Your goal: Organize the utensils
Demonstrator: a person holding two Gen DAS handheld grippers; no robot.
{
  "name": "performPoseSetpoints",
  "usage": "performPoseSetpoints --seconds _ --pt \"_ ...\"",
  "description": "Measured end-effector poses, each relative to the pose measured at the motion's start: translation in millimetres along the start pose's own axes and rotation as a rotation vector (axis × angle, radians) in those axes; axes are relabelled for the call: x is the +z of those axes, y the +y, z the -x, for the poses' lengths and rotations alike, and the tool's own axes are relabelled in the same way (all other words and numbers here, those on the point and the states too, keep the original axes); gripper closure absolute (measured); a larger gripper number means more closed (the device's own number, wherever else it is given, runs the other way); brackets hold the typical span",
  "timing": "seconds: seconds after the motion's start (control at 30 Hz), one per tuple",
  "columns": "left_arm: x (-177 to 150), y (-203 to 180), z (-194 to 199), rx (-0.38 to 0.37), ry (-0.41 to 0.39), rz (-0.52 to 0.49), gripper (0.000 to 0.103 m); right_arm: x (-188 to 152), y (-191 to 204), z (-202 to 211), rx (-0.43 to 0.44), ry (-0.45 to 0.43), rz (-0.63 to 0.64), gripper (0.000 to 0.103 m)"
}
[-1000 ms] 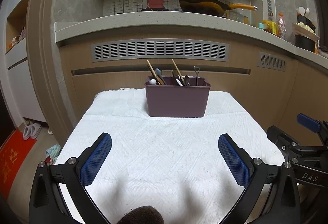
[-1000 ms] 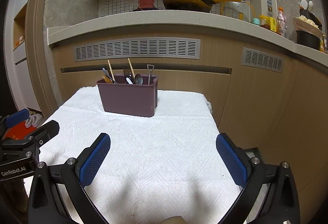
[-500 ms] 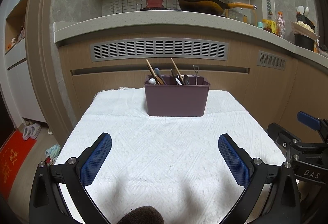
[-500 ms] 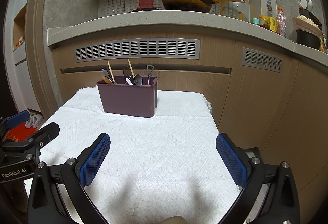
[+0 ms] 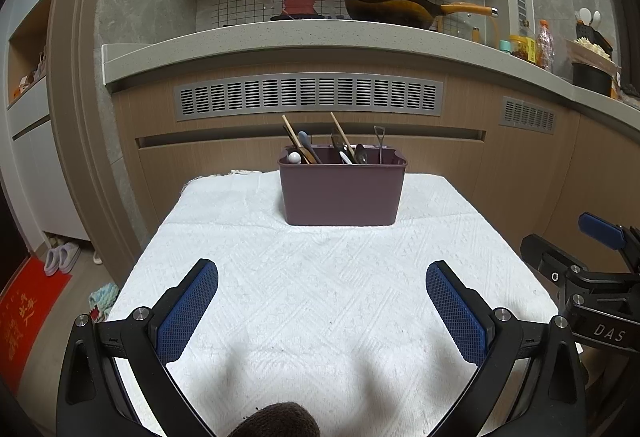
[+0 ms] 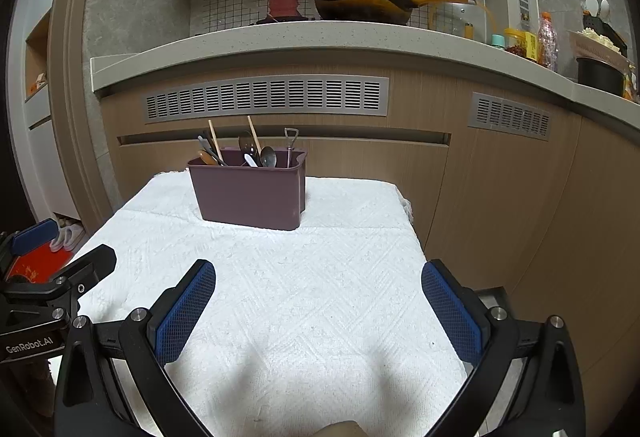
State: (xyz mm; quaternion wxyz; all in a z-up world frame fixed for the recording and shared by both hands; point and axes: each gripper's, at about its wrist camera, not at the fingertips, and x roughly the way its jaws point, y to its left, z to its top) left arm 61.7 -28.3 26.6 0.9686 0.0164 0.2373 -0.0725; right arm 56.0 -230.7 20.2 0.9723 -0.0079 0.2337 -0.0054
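Left gripper (image 5: 322,277) with blue textured pads spread wide, holding nothing | right gripper (image 6: 318,275) likewise | matte plum rectangular plastic caddy (image 5: 342,191) of wooden chopsticks (image 5: 294,137) and metal spoons (image 5: 360,154) at far centre of white woven-textured tablecloth (image 5: 320,297)

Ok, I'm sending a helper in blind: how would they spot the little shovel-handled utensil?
Find the white-clothed table below the counter; a purple caddy stands at its far end. At the caddy's right end, the thin metal utensil stands upright, alone in ending in a small open loop handle.
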Motion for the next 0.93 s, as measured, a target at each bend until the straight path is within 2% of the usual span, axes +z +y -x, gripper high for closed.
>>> performPoseSetpoints --seconds 0.93 --pt "3.0 2.7 5.5 0.003 -0.013 0.005 0.000 2.0 -1.8 2.9 0.009 -0.014 0.003 0.001"
